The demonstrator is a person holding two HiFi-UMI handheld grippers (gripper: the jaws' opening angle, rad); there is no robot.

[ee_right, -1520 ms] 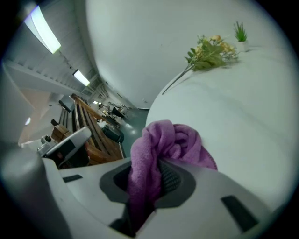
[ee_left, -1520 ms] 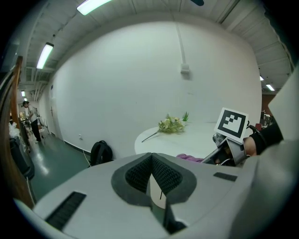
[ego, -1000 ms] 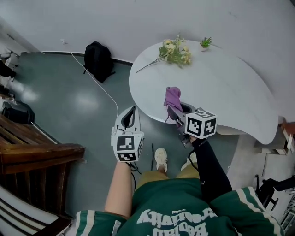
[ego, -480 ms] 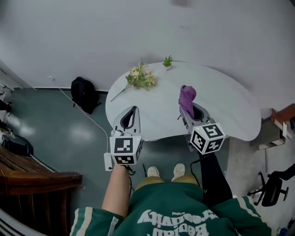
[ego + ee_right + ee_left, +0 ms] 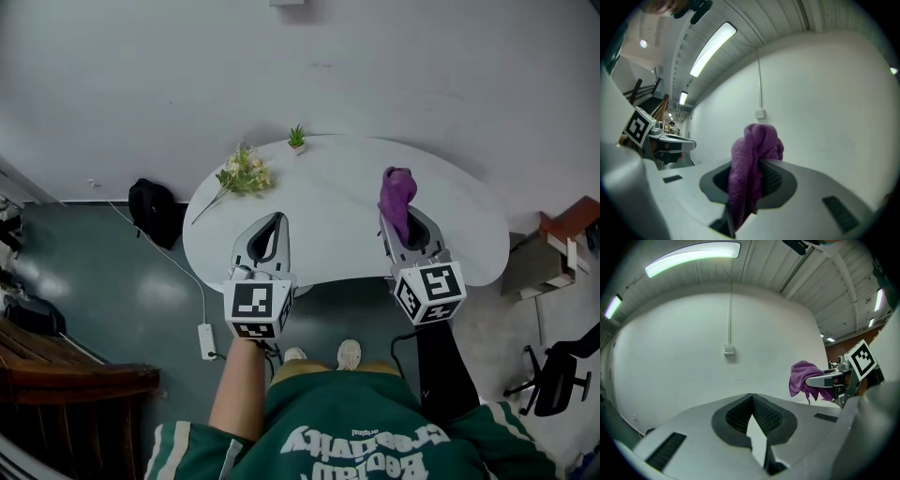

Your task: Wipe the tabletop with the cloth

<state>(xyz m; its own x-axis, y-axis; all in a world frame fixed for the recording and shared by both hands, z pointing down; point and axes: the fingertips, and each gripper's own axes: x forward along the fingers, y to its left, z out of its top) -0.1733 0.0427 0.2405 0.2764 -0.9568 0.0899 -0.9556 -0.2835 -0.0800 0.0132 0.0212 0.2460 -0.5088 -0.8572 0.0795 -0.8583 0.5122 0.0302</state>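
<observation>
1. The right tongs [image 5: 757,176] are clamped on the purple cloth [image 5: 752,157]. The ribbed pads press its fabric from both sides, so only the bunched fabric keeps them apart.
2. The cloth bulges above the tips in a rounded, folded lump. A narrower fold runs down between the pads towards the camera.
3. The left tongs [image 5: 752,399] hold nothing. Their tips meet at the top, and a thin wedge of gap widens below them between the dark ribbed pads.
4. In the left gripper view the right tongs [image 5: 824,380] show from the side at the right, roughly level. The cloth [image 5: 803,376] bunches at their tip with a loose edge drooping beneath, against the pale wall.
5. From the head view the right tongs [image 5: 403,217] reach over the right part of the white counter [image 5: 328,220], near its front edge. The cloth [image 5: 397,195] stands at their tip as a crumpled purple lump. This view does not show whether it touches the counter.
6. The left tongs [image 5: 274,225] lie over the counter's front edge on the left, well apart from the cloth. Each of the tongs carries a marker cube [image 5: 256,309] near the person's hand.
7. A bunch of flowers [image 5: 242,173] lies on the counter's far left. A small potted plant [image 5: 296,138] stands at its back edge, and both are well apart from the cloth.
8. A black backpack [image 5: 150,211] sits on the floor to the left of the counter.
</observation>
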